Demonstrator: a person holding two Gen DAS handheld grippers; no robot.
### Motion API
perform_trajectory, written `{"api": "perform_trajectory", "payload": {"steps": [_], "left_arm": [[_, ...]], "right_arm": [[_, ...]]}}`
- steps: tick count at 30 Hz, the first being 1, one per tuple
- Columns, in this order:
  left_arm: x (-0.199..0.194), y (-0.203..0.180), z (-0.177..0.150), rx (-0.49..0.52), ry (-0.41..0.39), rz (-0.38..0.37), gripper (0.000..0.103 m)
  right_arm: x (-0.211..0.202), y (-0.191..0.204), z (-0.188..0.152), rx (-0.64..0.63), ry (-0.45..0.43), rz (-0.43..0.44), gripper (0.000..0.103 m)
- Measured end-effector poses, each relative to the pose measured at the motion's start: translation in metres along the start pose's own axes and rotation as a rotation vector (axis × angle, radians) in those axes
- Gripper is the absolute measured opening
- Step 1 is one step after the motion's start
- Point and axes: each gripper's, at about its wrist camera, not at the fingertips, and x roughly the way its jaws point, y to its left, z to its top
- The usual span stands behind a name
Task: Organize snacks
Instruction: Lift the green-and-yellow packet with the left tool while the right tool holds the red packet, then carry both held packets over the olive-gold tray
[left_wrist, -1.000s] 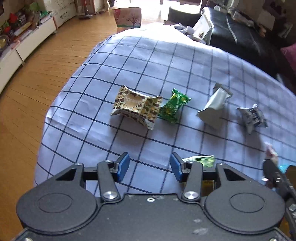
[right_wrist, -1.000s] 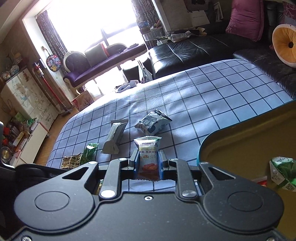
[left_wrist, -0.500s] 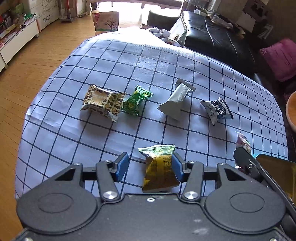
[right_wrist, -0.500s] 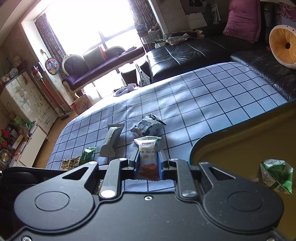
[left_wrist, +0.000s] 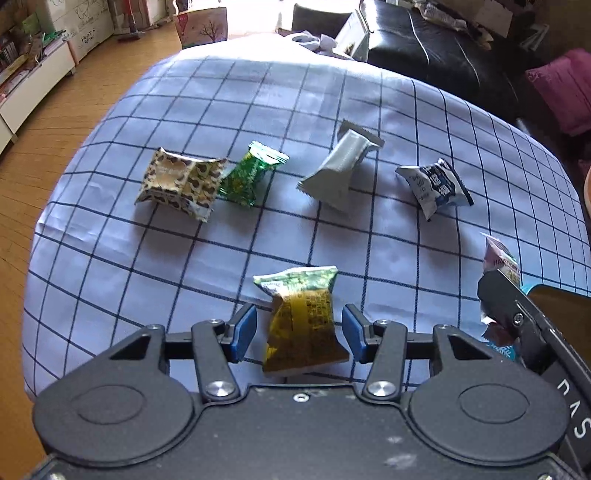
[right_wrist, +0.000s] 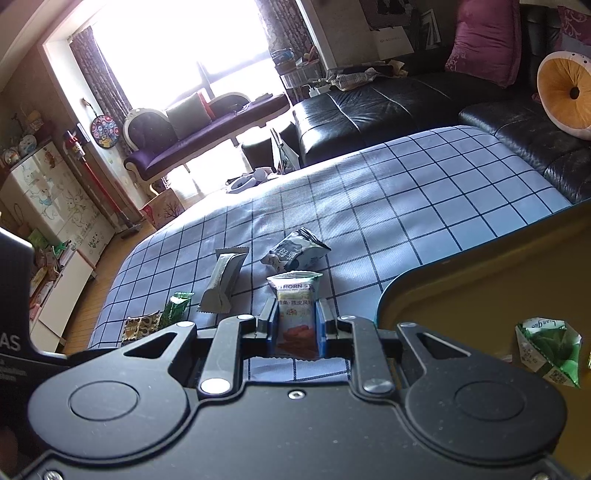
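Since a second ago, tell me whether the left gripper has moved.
Yes. The left gripper has shifted toward the yellow-green packet, which lay off by its right pad and now sits between its open blue pads; the leopard-print packet looks farther off.

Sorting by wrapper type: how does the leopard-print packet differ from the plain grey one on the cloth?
The leopard-print packet is squarish and patterned brown and cream; the grey packet is longer, narrower and unprinted. The leopard one touches the small green packet; the grey one lies apart from its neighbours. Both lie loose on the checked cloth, outside either tool.
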Motion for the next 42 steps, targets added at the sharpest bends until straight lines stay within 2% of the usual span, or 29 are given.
{"api": "perform_trajectory", "payload": {"steps": [3,11,13,14,16,18,19,21,25,42], "left_arm": [[0.006,-0.003,0.0,-0.002,0.033,0.002,0.05],[0.013,-0.001,0.004,-0.042,0.051,-0.004,0.051],[0.012,0.002,0.004,-0.044,0.054,-0.006,0.048],[0.011,0.003,0.004,-0.042,0.05,0.0,0.04],[0.009,0.007,0.003,-0.052,0.048,0.0,0.035],[0.007,0.01,0.003,-0.054,0.044,-0.008,0.033],[0.007,0.012,0.003,-0.055,0.043,-0.014,0.032],[0.006,0.014,0.004,-0.071,0.045,-0.021,0.031],[0.0,0.016,0.004,-0.103,0.041,-0.043,0.031],[-0.035,-0.014,-0.008,0.033,-0.066,-0.042,0.031]], "right_arm": [[-0.003,0.001,0.0,0.001,-0.01,-0.006,0.028],[-0.013,0.002,0.004,0.013,-0.047,-0.066,0.028],[-0.019,0.002,0.005,0.008,-0.073,-0.086,0.028],[-0.02,0.001,0.006,0.009,-0.085,-0.087,0.028],[-0.02,-0.003,0.006,0.03,-0.107,-0.076,0.028],[-0.012,-0.007,0.006,0.043,-0.066,-0.097,0.029],[-0.011,-0.008,0.008,0.044,-0.045,-0.076,0.029],[-0.014,-0.011,0.008,0.054,-0.046,-0.053,0.029],[-0.017,-0.011,0.006,0.024,-0.057,-0.084,0.029],[-0.023,-0.025,0.013,0.038,-0.03,-0.083,0.029]]}}
